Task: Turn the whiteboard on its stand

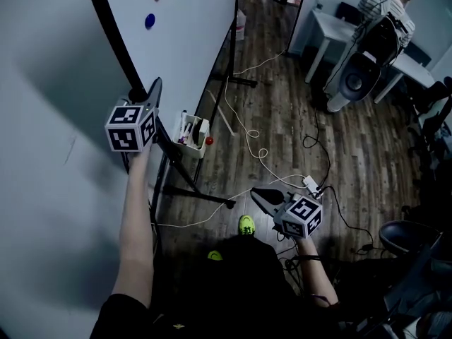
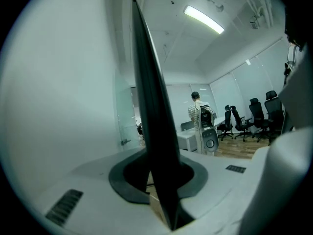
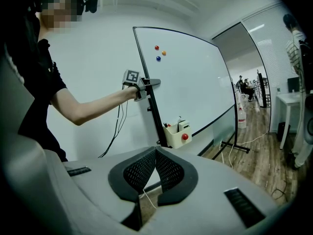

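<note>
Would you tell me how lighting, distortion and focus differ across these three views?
Head view: dim overall. Left gripper view: fisheye; the whiteboard's black frame edge looms close and soft, the ceiling strip light glares. Right gripper view: fisheye bows the large white whiteboard; evenly lit.

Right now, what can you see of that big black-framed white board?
The whiteboard is a large white panel in a thin black frame, upright on a black stand on the wood floor. Three round magnets sit near its top; a cream holder hangs at its side edge, which the left gripper clamps.
</note>
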`<state>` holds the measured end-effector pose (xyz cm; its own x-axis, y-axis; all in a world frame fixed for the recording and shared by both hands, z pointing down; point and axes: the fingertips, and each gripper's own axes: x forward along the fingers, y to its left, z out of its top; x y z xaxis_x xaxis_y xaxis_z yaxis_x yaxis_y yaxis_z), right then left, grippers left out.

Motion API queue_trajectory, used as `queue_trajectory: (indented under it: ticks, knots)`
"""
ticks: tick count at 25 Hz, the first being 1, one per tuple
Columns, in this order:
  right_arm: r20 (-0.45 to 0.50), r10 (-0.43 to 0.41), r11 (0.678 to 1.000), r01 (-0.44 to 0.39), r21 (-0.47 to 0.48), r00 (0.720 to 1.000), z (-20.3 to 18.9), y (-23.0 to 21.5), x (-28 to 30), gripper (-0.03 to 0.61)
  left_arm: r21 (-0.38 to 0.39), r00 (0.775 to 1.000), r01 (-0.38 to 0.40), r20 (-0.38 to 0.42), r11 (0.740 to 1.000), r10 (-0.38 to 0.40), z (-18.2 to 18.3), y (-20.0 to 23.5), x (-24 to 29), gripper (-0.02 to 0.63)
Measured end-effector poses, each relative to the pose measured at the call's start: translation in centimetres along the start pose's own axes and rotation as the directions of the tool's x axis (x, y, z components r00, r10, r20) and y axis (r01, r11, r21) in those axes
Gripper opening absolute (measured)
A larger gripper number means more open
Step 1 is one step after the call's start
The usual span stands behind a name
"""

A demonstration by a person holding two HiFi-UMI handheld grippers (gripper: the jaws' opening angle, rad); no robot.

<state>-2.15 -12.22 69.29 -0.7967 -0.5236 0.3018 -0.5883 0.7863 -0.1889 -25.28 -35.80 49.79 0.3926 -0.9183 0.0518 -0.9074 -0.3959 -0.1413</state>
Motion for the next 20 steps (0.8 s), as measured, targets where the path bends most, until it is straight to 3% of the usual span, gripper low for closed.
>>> queue_trajectory:
  ticks: [20]
  knots:
    - [-0.003,0.018,0.999,-0.018,0.05,1.0,8.2,1.5,-5.2,0.0,0.028,0.995,-0.003,-0.099,1.0,0.006,10.7,-3.2,-7.0,0.08]
